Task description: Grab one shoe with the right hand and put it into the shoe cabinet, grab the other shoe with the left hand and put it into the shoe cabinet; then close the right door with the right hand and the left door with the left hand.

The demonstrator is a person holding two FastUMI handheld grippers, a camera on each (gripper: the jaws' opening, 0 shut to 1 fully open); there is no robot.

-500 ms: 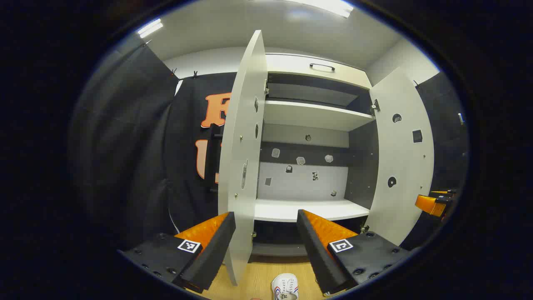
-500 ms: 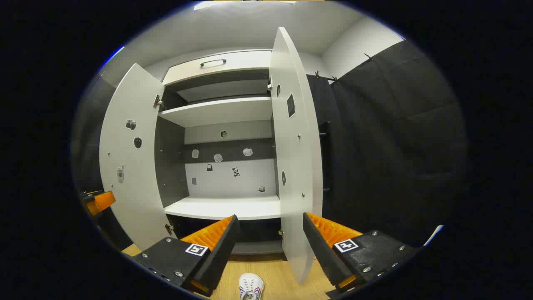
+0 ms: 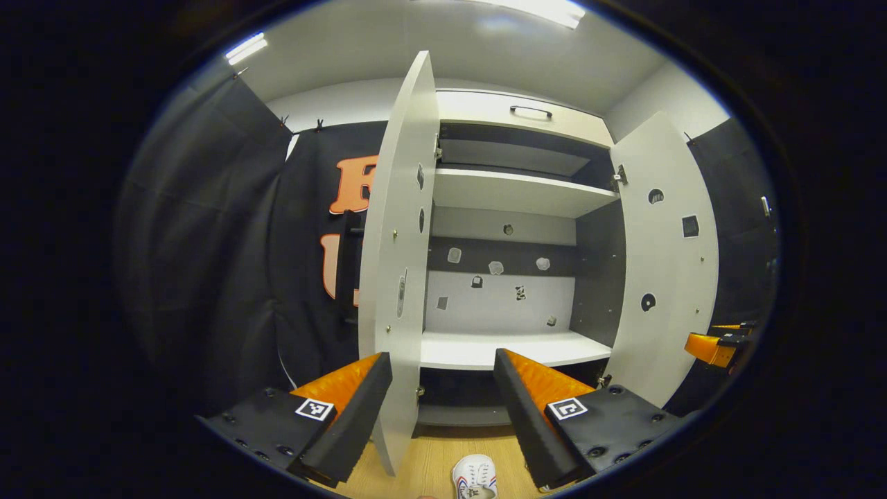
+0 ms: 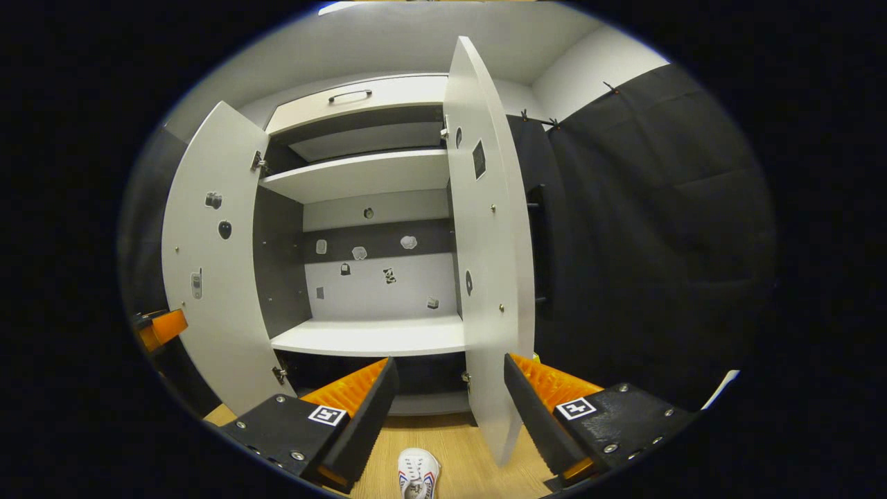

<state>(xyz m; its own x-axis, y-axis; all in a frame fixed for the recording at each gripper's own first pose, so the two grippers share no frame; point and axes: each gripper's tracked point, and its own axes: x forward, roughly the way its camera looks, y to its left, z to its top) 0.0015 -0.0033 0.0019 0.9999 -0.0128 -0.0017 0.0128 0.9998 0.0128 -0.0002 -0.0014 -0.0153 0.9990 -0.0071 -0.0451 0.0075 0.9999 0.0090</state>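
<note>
Both doors of the cabinet [image 3: 516, 190] hanging wide open, shelves bare. Left gripper [image 3: 440, 405] spread wide, gripping nothing, raised in front of the cabinet, straddling the edge of the left door [image 3: 395, 277]. Right door [image 3: 665, 256] swung out on the cabinet's far side. Other gripper just peeking past that door's outer edge. One shoe [image 3: 475, 478] down on the wood floor [image 3: 429, 454] in front of the cabinet, toe toward the camera, below and between the fingers [image 3: 527, 409], touched by neither.

Over in the right gripper view: right gripper [image 4: 447, 409] also spread wide, nothing held, fingers [image 4: 360, 416] either side of the right door's [image 4: 488, 263] lower edge. Left door [image 4: 211, 263] angled out on the cabinet's [image 4: 360, 177] other side. Shoe [image 4: 417, 473] again on the floor [image 4: 457, 450] before the cabinet base, near the foot of the right door. Second shoe's whereabouts: cannot tell.
</note>
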